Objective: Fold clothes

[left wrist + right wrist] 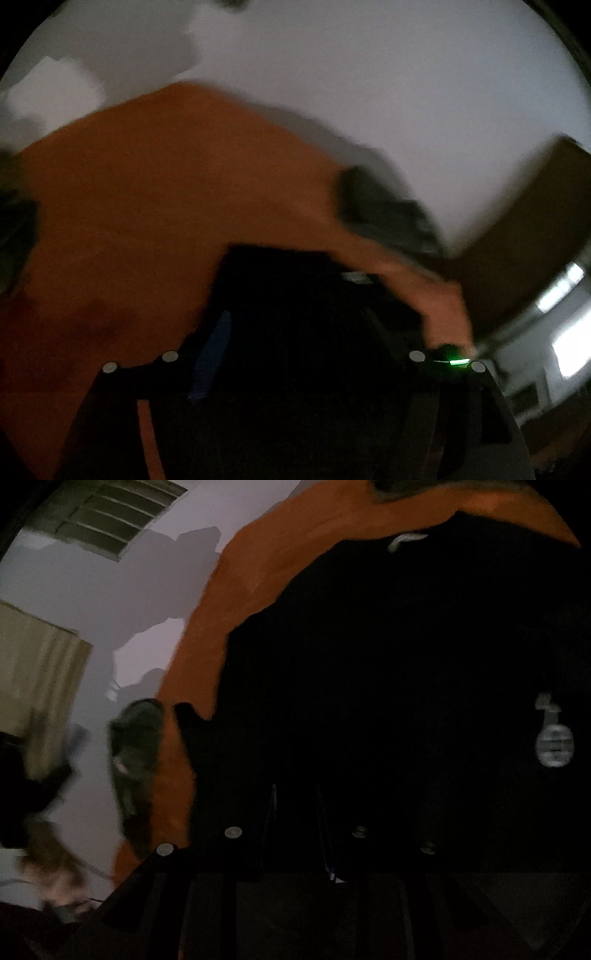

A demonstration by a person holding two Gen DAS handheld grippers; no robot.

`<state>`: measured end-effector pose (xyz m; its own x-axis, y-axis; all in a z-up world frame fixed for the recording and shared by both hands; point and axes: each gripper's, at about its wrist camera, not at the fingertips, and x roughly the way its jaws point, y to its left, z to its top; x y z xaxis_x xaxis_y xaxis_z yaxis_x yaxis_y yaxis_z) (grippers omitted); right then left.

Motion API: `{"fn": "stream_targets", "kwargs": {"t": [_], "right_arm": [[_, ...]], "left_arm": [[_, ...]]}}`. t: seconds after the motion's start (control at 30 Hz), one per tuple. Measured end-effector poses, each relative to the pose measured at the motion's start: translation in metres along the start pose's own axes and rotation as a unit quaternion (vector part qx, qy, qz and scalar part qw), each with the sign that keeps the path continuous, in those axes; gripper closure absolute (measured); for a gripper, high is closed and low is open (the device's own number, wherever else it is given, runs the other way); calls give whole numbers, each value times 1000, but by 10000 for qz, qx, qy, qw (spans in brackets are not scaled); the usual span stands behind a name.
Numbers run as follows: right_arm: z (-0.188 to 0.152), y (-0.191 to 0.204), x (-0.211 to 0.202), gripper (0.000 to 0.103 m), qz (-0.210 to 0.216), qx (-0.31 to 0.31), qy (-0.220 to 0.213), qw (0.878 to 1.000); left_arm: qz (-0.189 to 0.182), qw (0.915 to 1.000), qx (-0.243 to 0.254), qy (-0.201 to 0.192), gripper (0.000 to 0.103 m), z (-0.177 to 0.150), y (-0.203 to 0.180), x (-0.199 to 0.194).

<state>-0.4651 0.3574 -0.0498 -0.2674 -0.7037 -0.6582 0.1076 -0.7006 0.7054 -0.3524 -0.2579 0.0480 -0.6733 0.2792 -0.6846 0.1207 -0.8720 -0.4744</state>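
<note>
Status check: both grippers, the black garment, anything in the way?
Both grippers lost in dark, jaws unreadable. Black garment spread on orange surface, not visibly folded. Dark green bundle at the surface's edge, clear of garment.

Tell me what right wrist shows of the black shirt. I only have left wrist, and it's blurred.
Observer: The black shirt lies spread on the orange surface and fills most of the right wrist view.
Operator: Any markings?
Observer: A pale printed emblem sits near the right edge of the view, too blurred to read.
Operator: Right hand-held gripper shut on it?
Observer: Cannot tell. The right hand-held gripper points across the fabric, but it is dark on dark and the jaws do not show clearly.
</note>
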Motion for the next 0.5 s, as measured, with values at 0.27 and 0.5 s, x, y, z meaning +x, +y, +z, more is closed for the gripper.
{"fn": "stream_targets", "kwargs": {"t": [0.27, 0.5], "right_arm": [[37, 94, 61, 57, 139, -1769, 255, 9838], [47, 120, 95, 102, -499, -2720, 288, 9606]], "left_arm": [[573, 9918, -41, 1140, 31, -48, 53, 65], [1137, 9813, 1029, 1163, 31, -58, 22, 93]]}}
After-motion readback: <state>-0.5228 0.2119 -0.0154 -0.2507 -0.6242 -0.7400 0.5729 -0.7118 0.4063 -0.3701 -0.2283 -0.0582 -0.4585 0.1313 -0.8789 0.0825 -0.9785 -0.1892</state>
